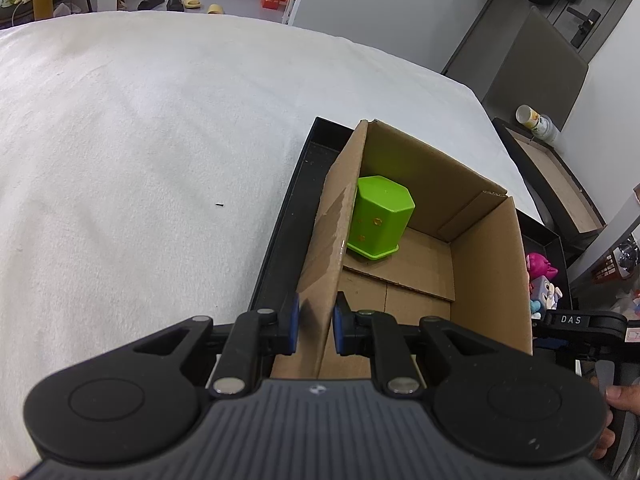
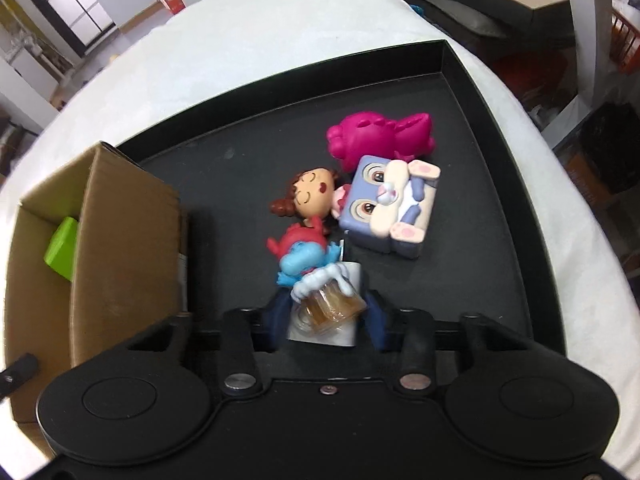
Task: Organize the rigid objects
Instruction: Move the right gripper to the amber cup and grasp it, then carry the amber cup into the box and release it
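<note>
My left gripper (image 1: 316, 326) has its jaws pinched on the near wall of the cardboard box (image 1: 486, 276), which stands in the black tray (image 2: 496, 168) on the white-covered bench (image 1: 140, 140). A green pot (image 1: 378, 218) already sits upside down inside the box, at its far left corner. My right gripper (image 2: 326, 314) has its jaws pressed onto a small amber bottle (image 2: 330, 308) lying in the tray just right of the box. A blue figure (image 2: 306, 262) touches the bottle's far side, with the brown-haired doll (image 2: 310, 194), the lavender block toy (image 2: 390, 206) and the pink toy (image 2: 380, 136) beyond. To do this well, I should lift straight up so the figure drops away, keep the box steady, then clear its wall before lowering the bottle in.
</note>
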